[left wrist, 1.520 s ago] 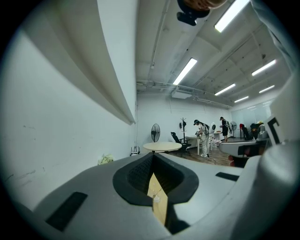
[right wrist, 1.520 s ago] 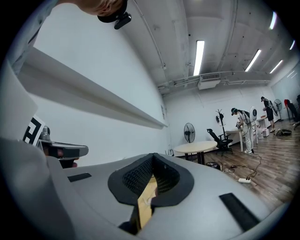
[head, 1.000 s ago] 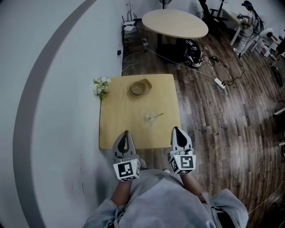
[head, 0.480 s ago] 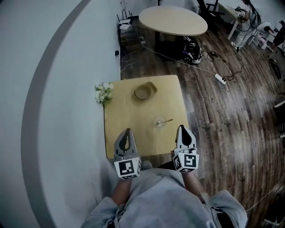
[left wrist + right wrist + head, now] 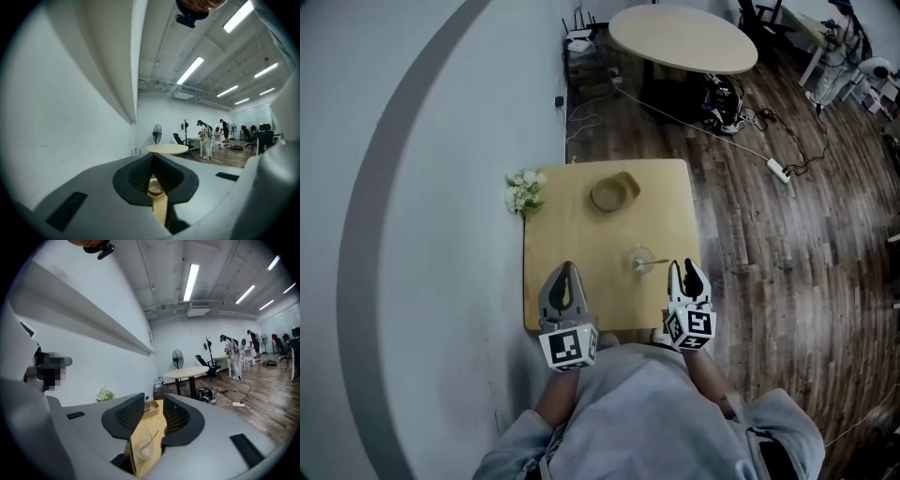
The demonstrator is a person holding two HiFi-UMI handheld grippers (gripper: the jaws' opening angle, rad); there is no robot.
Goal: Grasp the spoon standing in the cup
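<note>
Right gripper (image 5: 687, 274), jaws just opened with nothing between them, near the cup (image 5: 640, 260). Spoon (image 5: 653, 263) stands in the cup, not yet grasped. Left gripper (image 5: 565, 274) closed, empty. Final approach and closing remain.

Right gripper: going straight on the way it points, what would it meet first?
The right gripper's jaws, just opened and empty, frame the cup with its spoon: probably that first, though depth is unclear.
</note>
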